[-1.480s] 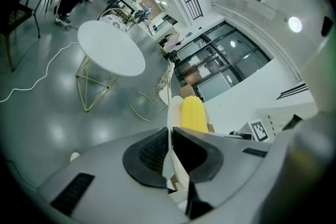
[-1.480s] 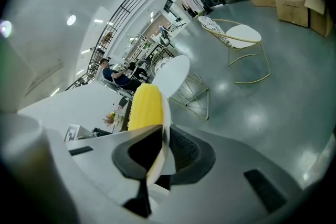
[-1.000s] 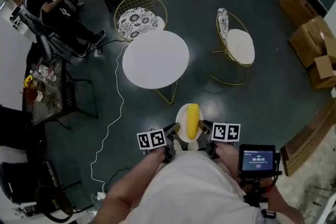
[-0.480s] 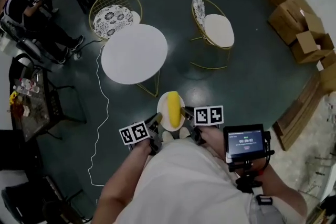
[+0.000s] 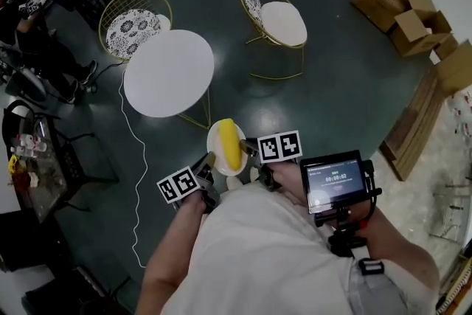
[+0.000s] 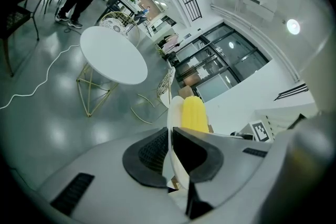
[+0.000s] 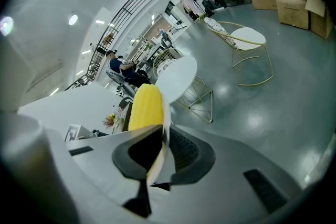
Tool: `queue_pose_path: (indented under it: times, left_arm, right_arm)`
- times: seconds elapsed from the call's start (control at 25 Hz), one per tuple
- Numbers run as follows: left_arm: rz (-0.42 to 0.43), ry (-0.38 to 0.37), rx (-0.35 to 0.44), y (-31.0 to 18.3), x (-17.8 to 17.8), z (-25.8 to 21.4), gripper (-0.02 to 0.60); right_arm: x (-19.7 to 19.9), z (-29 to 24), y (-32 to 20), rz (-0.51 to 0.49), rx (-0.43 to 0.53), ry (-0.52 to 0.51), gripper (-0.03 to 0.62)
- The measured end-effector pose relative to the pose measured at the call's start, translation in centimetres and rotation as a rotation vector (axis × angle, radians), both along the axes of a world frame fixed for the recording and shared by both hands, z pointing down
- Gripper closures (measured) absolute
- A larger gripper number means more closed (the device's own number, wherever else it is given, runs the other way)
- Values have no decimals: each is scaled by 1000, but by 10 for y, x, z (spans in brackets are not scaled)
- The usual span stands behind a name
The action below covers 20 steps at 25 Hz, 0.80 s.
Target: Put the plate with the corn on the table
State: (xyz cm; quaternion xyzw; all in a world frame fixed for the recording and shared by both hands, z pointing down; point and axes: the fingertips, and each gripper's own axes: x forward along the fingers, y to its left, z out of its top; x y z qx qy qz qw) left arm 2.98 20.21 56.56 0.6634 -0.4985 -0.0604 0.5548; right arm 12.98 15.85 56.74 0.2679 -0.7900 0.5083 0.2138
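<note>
I clamp the white round plate [image 5: 216, 144] mid-frame by its rim with left gripper [image 5: 209, 158] and right gripper [image 5: 245, 147]; uneven hands could roll the yellow corn cob [image 5: 229, 142] off.

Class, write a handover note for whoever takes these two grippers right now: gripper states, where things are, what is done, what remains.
Left gripper: shut on the plate, left rim. Right gripper: shut on its right rim.
Plate held over the floor, corn lying on it; the round white table stands ahead, not under it.
Done: plate picked up. Left: carry it over the table, set it down, open both grippers.
</note>
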Motion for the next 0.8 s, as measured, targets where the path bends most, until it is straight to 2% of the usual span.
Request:
queue_pose_path:
  times: [0.48, 0.8]
  left_arm:
    - [29, 1, -6, -2, 5, 0, 551]
    - [14, 2, -2, -4, 1, -4, 551]
  right_arm:
    - [6, 1, 2, 21, -11, 9, 542]
    - [1, -3, -3, 8, -4, 10, 542]
